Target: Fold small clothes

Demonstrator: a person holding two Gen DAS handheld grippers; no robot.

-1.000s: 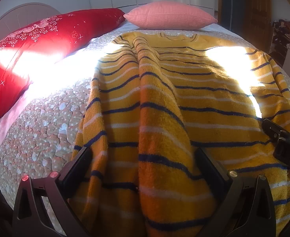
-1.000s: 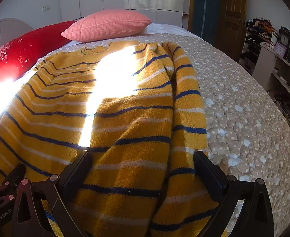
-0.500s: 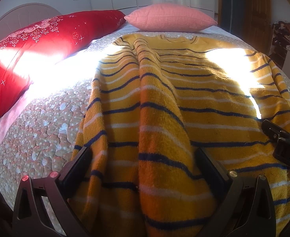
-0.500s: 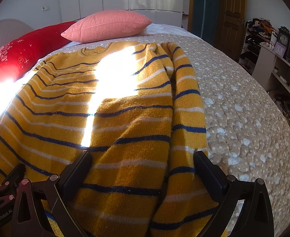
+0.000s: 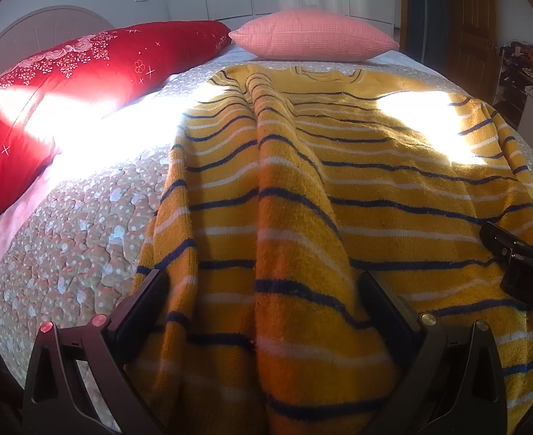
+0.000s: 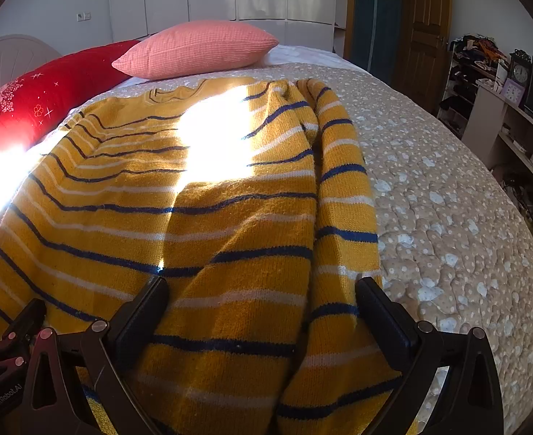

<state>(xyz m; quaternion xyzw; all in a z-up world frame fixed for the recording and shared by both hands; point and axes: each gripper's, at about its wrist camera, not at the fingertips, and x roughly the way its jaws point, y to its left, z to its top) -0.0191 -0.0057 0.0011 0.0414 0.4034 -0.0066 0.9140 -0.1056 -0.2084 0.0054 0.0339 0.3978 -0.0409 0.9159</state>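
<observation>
A yellow sweater [image 5: 339, 188] with navy and white stripes lies spread on the bed, collar toward the pillows, both sleeves folded in along its sides. It also shows in the right wrist view [image 6: 201, 217]. My left gripper [image 5: 262, 290] is open, its fingers straddling the sweater's left part near the hem. My right gripper [image 6: 262, 297] is open over the sweater's right part, by the folded right sleeve [image 6: 342, 195]. The right gripper's body shows in the left wrist view [image 5: 520, 268]; the left one shows in the right wrist view [image 6: 8, 337].
The quilted, spotted bedspread [image 5: 70, 232] [image 6: 447, 217] lies bare on both sides. A red pillow [image 5: 66, 83] and a pink pillow [image 5: 313, 36] sit at the head. A desk and shelves [image 6: 513, 108] stand to the right of the bed.
Both grippers have stayed nearly still and open over the sweater's lower part. The left wrist view has shifted very slightly. The sweater has not moved.
</observation>
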